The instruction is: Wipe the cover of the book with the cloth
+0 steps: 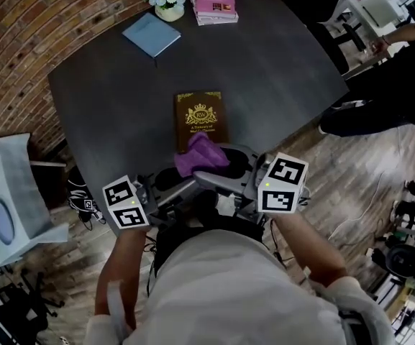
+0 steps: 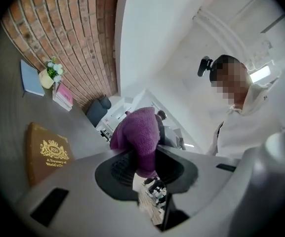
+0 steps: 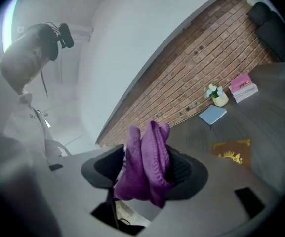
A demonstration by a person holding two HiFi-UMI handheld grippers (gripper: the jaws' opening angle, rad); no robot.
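A brown book with a gold crest lies flat on the dark table, near its front edge. A purple cloth hangs bunched in the air just above the book's near end, between both grippers. My left gripper comes in from the left, and in the left gripper view its pads pinch the lower end of the cloth. My right gripper faces it from the right. There the cloth leans on one pad with a gap at the other, so the right gripper stands open.
A blue book, a small flower pot and a stack of pink books sit at the table's far edge. A white seat stands left of the table. Another person is at the right.
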